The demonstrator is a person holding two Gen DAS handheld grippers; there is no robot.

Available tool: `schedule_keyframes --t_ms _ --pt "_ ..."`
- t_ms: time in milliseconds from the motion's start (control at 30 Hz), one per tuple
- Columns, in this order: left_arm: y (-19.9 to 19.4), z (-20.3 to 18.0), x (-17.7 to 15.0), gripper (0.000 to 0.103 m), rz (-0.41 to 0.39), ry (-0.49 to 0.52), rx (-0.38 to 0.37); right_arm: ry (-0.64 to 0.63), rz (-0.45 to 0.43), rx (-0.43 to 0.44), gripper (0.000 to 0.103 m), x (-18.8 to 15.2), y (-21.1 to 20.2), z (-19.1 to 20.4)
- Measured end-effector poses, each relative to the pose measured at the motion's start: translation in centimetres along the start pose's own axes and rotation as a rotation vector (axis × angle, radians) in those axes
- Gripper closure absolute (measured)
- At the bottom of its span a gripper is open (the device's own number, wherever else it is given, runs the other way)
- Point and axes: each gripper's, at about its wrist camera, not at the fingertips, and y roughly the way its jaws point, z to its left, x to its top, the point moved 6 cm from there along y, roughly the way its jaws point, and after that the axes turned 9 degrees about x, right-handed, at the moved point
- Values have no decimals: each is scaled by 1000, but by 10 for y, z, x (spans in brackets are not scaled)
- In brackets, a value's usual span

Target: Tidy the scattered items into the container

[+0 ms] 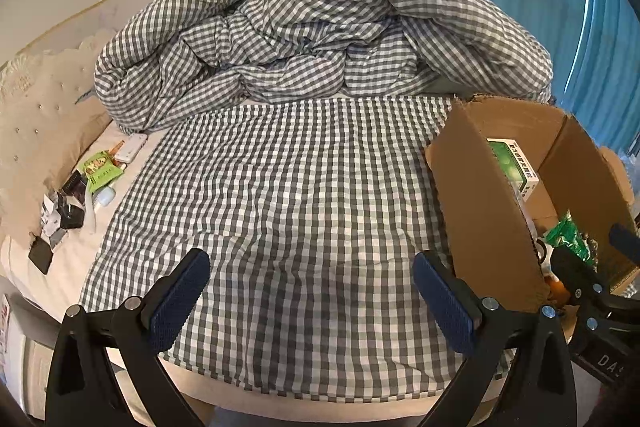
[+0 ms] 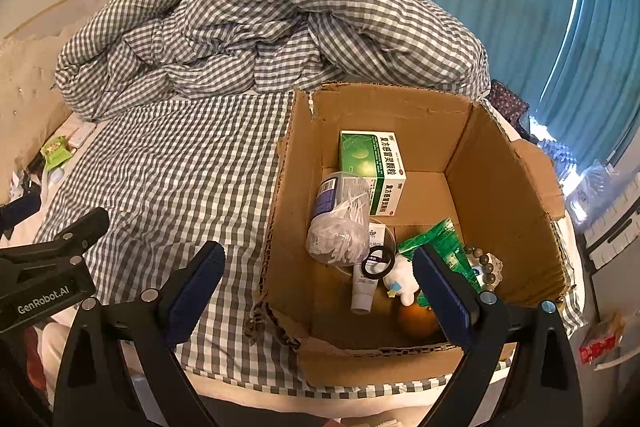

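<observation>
We've got both grippers wide open with nothing in them: the left gripper (image 1: 310,297) hangs over the checked sheet (image 1: 280,187), the right gripper (image 2: 318,293) over the near-left edge of the box (image 2: 500,155). Inside the box we see a green carton (image 2: 370,167), a swab bag (image 2: 340,227), a tube (image 2: 364,287) and beads (image 2: 482,259). More clutter (image 1: 86,187) sits far left by the headboard (image 1: 36,131).

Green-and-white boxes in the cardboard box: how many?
1. The green-and-white box leans against the far wall of the cardboard box, above the swab bag. More could be hidden under the clutter.
</observation>
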Motion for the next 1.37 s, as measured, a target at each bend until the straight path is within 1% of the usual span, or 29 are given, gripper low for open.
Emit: schedule_keyframes --t_ms 67,167,867,1133,1233,1300,1367 --pt "3 1 0 0 15 -7 -17 -4 4 -3 8 0 1 1" --pt "5 2 0 0 20 -9 -16 -5 6 -4 8 1 2 1" --pt "6 -4 3 0 12 9 -29 11 16 -10 8 1 7 -8" --pt "7 -3 0 0 13 11 -21 20 9 -11 8 3 6 -13" --pt "8 -1 -2 0 4 13 -9 18 10 -9 8 3 6 -12" --pt "6 0 -4 0 -18 16 12 17 11 -7 8 3 7 -13" --pt "1 -1 -3 0 -47 30 15 18 11 -7 8 3 7 -13"
